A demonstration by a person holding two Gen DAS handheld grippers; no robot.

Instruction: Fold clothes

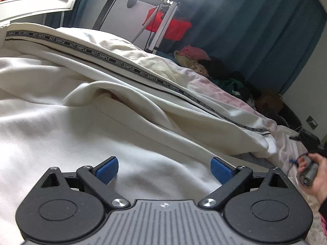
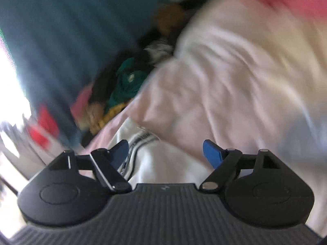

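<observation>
A cream white garment (image 1: 85,110) with a black "NOT-SIMPLE" tape stripe (image 1: 106,58) lies rumpled across the bed. My left gripper (image 1: 164,170) is open and empty, low over the garment's near part. My right gripper (image 2: 165,153) is open and empty, just above a striped end of the same white garment (image 2: 161,163). The right wrist view is blurred. The person's right hand (image 1: 314,175) shows at the right edge of the left wrist view.
A pale pink sheet (image 2: 224,81) covers the bed. A pile of mixed clothes (image 1: 204,61) lies along the far side by teal curtains (image 1: 255,30). A white stand with a red bag (image 1: 169,24) and a white shelf (image 1: 36,6) stand behind.
</observation>
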